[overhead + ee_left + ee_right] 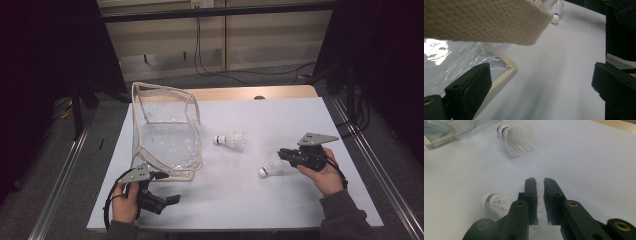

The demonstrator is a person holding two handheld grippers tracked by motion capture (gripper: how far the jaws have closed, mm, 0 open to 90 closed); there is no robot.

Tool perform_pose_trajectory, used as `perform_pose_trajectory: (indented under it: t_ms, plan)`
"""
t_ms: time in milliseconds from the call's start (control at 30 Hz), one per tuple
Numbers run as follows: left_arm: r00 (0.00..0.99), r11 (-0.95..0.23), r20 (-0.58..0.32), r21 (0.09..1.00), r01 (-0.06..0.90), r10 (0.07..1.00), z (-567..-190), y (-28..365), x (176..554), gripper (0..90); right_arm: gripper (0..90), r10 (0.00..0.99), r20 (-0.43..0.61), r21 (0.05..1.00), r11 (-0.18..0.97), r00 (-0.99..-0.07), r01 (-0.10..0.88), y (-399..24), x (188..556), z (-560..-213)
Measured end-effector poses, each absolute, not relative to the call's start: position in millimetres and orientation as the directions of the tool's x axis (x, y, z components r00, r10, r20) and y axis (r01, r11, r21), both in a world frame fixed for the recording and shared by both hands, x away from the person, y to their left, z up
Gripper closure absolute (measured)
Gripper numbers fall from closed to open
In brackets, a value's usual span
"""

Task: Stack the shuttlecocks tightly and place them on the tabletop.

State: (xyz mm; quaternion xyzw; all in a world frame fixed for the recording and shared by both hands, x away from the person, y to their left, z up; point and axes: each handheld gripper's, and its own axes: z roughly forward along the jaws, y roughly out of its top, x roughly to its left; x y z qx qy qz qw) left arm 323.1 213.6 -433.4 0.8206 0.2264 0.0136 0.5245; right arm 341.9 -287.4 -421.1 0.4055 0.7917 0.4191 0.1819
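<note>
Two shuttlecocks are sitting on the white board [280, 200] that's covering the table, and a person is working at it with a claw in each hand. The right claw [282, 153] is hanging out toward the right edge, pointing left, with its tips right at the feather skirt of the nearer shuttlecock [270, 166]. In the right gripper view, the jaws are standing almost together with just a thin slit between them, and that shuttlecock [499, 203] is lying beside and partly under the left jaw, cork end pointing left. A few feather tips are poking out around the jaws, but I honestly can't tell whether the pads are pinching any of them. The other shuttlecock [231, 141] is lying near the middle of the board, well apart from the claw, cork end toward the clear plastic bag [167, 130]. That bag, with its cream trim, is slumping over the left half of the board, mouth facing the front edge. The left claw [170, 200] is resting near the front left corner, just in front of the bag. In the left gripper view its jaws are standing wide apart with nothing between them, and a cream woven strap [486, 21] from the bag is crossing the top of that picture.
</note>
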Motion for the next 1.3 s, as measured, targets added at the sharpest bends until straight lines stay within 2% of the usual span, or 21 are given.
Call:
perform_pose_trajectory:
  t_ms: [500,667,1000,1300]
  plan:
    - [0.897,-0.348,-0.215,0.867,0.357,0.385,-433.5,213.6,323.2,2.8,77.8,0.795,0.057,0.821,0.306,-0.603,0.481,-290.3,337.8,-407.2]
    - [0.898,-0.352,-0.212,0.866,0.356,0.385,-433.5,213.1,323.3,2.8,74.0,0.787,0.067,0.828,0.299,-0.613,0.474,-288.4,335.2,-402.2]
    - [0.899,-0.353,-0.216,0.865,0.357,0.381,-434.3,213.0,323.5,2.8,57.8,0.771,0.084,0.831,0.295,-0.631,0.471,-279.0,332.4,-397.5]
    - [0.899,-0.356,-0.217,0.863,0.359,0.381,-434.5,212.8,323.8,2.8,36.8,0.77,0.115,0.818,0.285,-0.627,0.5,-273.9,334.0,-406.9]
